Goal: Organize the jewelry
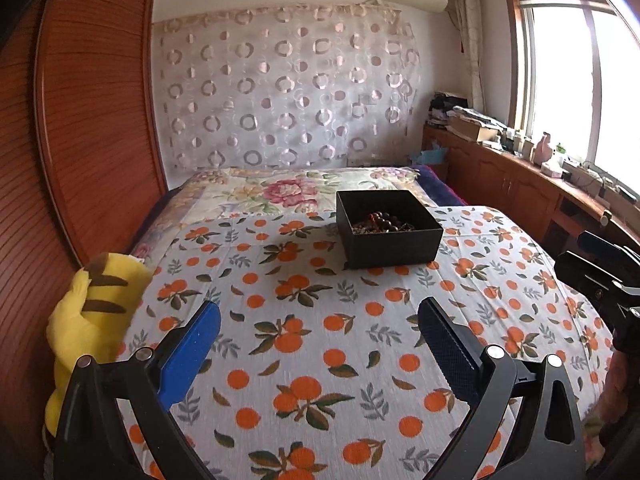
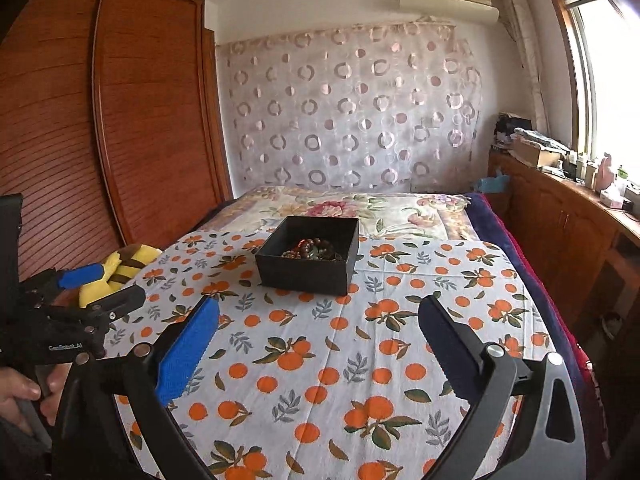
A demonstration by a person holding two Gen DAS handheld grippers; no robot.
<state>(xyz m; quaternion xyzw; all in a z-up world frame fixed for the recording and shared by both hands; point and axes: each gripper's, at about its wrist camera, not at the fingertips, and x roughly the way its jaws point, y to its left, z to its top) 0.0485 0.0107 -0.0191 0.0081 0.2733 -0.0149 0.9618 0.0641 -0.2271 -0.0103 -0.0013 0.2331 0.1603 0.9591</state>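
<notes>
A black open box (image 1: 392, 248) stands on the orange-print cloth (image 1: 320, 364) on the bed, ahead of both grippers. Inside it lie dark brown bead strands (image 1: 380, 222), partly hidden by the box walls. My left gripper (image 1: 320, 314) hangs open above the cloth, short of the box, with nothing between its blue pads. In the right wrist view the box (image 2: 300, 276) and beads (image 2: 312, 250) sit ahead and slightly left. My right gripper (image 2: 320, 308) is also wide open and holds nothing. The left gripper (image 2: 96, 284) shows at that view's left edge, and a hand (image 2: 20, 396) holds it.
A yellow striped plush toy (image 1: 92, 312) lies at the cloth's left edge beside a tall wooden wardrobe (image 1: 80, 120). A cluttered wooden cabinet (image 1: 500, 176) runs under the window on the right. A floral bedspread (image 1: 280, 192) lies behind the box.
</notes>
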